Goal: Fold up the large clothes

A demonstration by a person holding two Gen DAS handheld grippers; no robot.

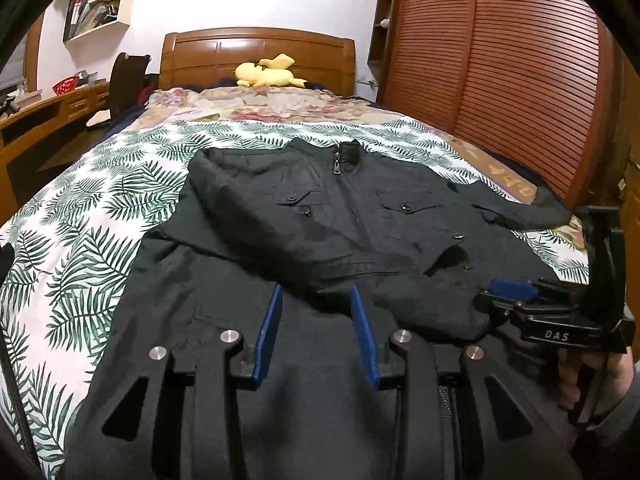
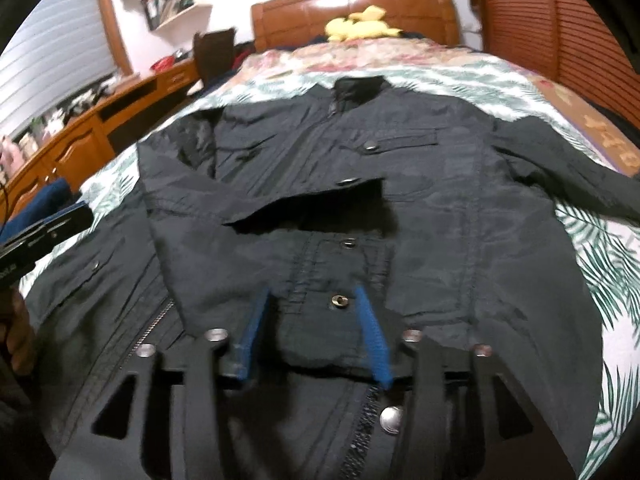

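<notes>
The black jacket (image 1: pixel 360 216) lies zipped, collar at twelve o'clock, on the leaf-print bedspread (image 1: pixel 100 208), one sleeve folded across, while left gripper (image 1: pixel 316 320) and right gripper (image 2: pixel 316 320) hover wide open, empty, seemingly poised for the next fold.

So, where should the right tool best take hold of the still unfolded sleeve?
Probably at the cuff end of the outstretched sleeve, coming from the bed's right edge: it lies flat and free there. The right tool, open, hovers over the jacket.
</notes>
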